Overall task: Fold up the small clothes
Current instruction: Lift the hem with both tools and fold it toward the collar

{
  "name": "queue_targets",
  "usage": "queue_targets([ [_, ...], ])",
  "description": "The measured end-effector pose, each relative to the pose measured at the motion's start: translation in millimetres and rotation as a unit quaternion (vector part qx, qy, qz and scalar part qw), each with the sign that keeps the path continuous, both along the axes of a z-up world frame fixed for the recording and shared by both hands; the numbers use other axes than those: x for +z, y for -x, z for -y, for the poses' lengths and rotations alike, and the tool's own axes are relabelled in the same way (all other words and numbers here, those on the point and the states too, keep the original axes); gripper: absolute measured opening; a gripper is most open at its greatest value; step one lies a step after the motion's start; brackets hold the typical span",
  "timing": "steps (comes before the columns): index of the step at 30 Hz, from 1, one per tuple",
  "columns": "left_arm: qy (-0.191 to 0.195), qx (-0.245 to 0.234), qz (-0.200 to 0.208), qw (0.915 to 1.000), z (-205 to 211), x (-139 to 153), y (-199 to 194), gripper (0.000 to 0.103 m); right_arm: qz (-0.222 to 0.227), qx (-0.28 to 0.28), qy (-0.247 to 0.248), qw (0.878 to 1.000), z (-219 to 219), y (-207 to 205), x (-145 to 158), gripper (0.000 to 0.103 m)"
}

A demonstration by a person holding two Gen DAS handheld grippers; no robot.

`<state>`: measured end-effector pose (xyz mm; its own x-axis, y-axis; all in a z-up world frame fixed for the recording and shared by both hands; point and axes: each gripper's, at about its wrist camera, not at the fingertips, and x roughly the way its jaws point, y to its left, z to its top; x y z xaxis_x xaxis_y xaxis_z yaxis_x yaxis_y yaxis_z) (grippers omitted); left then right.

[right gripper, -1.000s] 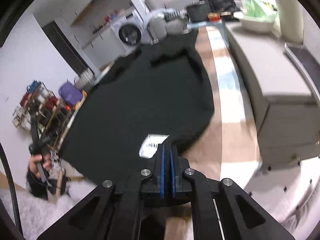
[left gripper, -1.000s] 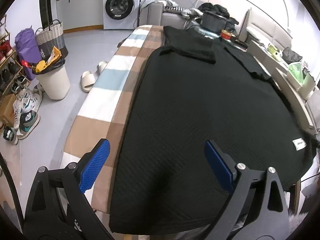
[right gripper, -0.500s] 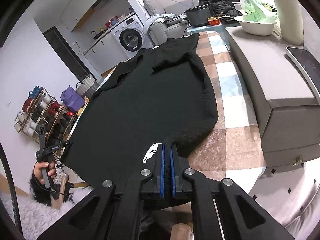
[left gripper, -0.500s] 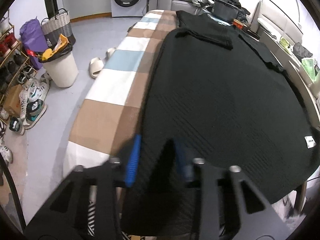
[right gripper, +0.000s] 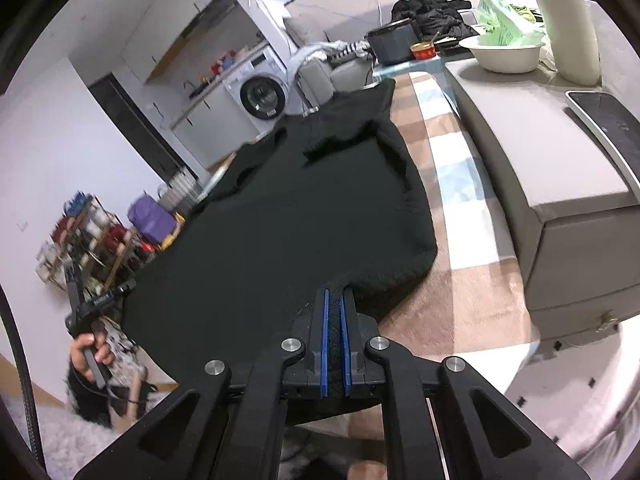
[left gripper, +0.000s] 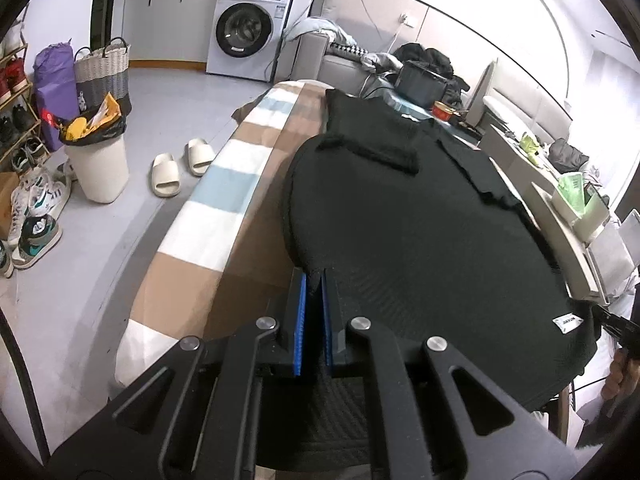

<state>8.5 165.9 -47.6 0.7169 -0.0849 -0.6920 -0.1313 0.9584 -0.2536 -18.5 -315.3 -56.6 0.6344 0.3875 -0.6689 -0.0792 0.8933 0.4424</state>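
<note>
Pinching the near hem of the black shirt (left gripper: 420,232), the left gripper (left gripper: 314,280) has just closed on it over the checked blanket (left gripper: 224,196). Opposite, the right gripper (right gripper: 335,300) clamps the other corner.

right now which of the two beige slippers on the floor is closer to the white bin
The left slipper, nearer the camera; the other slipper lies farther from the bin, toward the bed.

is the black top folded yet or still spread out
Spread out, not yet folded: the black top lies flat along the checked cloth, one sleeve turned in. Left gripper and right gripper pinch its near hem.
</note>
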Motion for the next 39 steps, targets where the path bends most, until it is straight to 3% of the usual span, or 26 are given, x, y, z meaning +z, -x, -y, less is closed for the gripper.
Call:
queue_targets([
  [7,0.021,0.005,0.004,0.9998,-2,5,4,0.005,0.005,-0.003,-0.003,1.0,-1,-1,1,0.005],
  [14,0.026,0.01,0.041,0.9988,-8,20,-3,0.003,0.062,-0.018,-0.03,0.997,3,-9,15,0.005],
  [21,0.037,0.034,0.079,0.9956,-26,38,-32,0.0,0.102,-0.055,-0.019,0.993,5,-36,29,0.005],
  [24,0.044,0.066,0.097,0.9922,-42,43,-51,0.0,0.111,-0.081,-0.007,0.991,8,-49,32,0.005],
  [29,0.066,0.078,0.052,0.9934,-57,23,-76,0.0,0.075,-0.105,0.032,0.991,11,-67,19,0.005],
  [33,0.043,0.052,-0.008,0.9976,-47,1,-68,0.001,0.034,-0.09,0.057,0.994,9,-61,6,0.005],
  [36,0.027,0.036,-0.043,0.9981,-37,-15,-52,0.015,0.005,-0.077,0.053,0.996,12,-53,0,0.01],
  [38,0.026,0.026,-0.062,0.9974,-31,-25,-40,0.034,-0.011,-0.067,0.046,0.997,14,-50,-4,0.02],
  [39,0.022,0.023,-0.07,0.9971,-27,-30,-34,0.037,-0.015,-0.065,0.045,0.997,14,-48,-6,0.022],
])
